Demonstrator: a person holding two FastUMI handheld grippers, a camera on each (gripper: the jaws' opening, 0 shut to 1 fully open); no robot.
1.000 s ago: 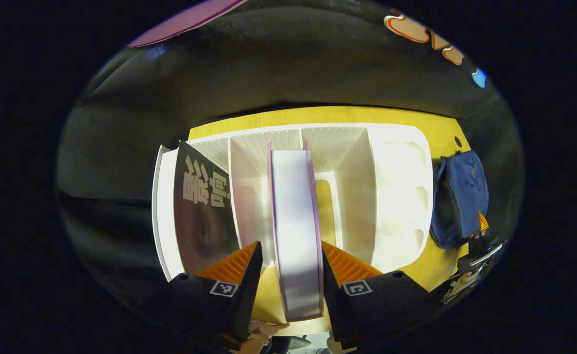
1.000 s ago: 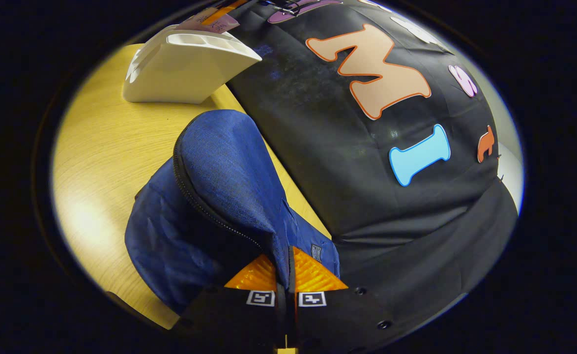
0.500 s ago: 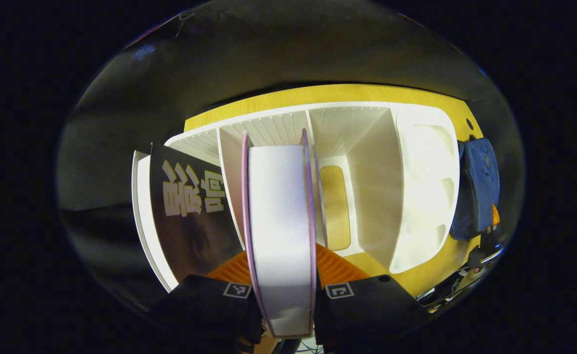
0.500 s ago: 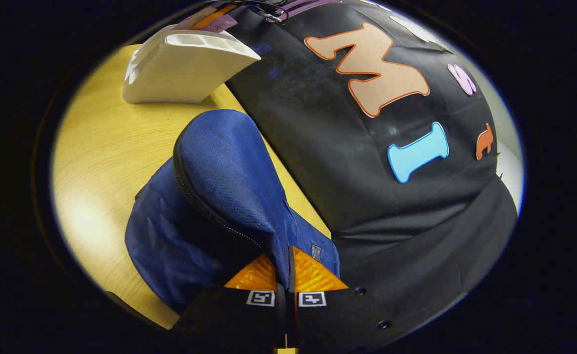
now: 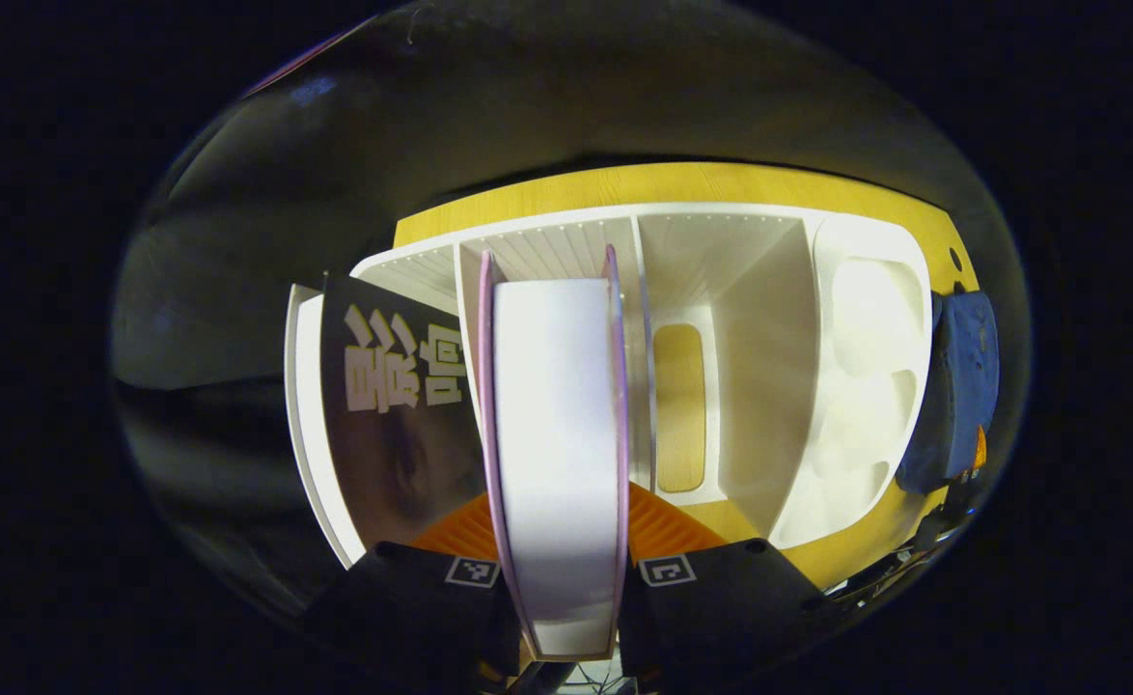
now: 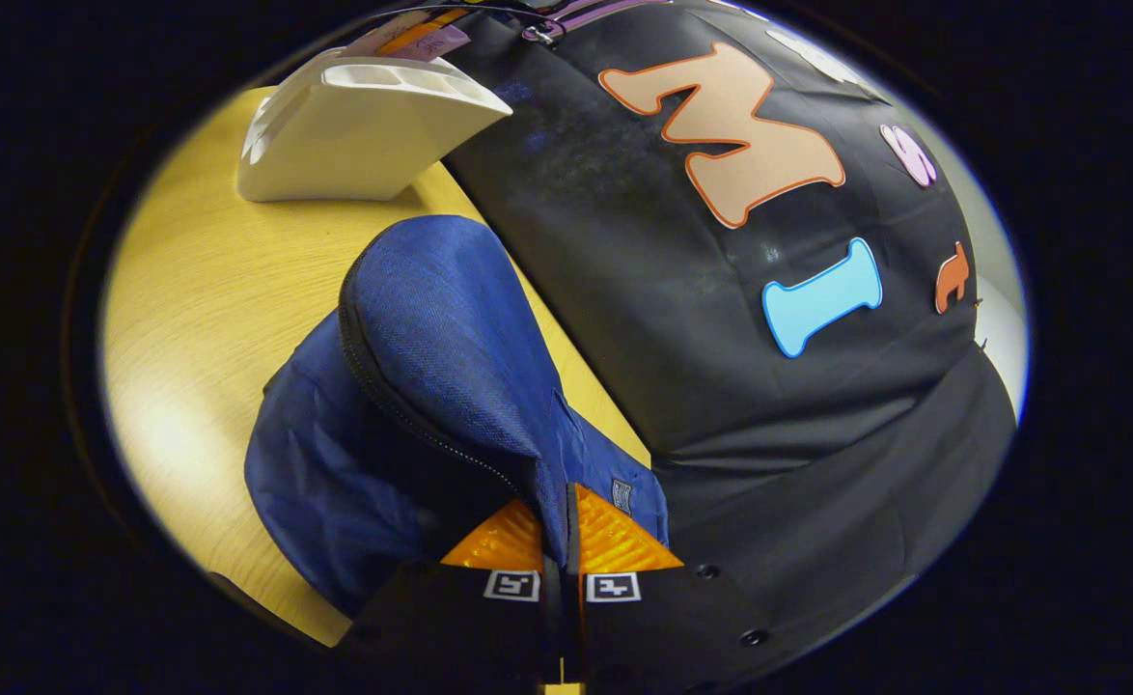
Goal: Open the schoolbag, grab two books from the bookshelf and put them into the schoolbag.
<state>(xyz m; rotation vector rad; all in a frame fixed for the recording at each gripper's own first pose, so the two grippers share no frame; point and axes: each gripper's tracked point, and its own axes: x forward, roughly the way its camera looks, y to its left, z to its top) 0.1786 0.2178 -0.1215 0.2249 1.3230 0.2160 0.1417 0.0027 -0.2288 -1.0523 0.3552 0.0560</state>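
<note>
Since one second ago the left gripper has closed in on the book; both fingers now press its purple covers, page edges facing the camera. The book stands in the shelf's second compartment from the left, beside a black book in the leftmost one. The shelf rests on the table, near the far edge. The bag lies right of the shelf, unchanged. The right gripper is nearly closed, pinching the bag's blue fabric by the zipper, holding the flap up.
</note>
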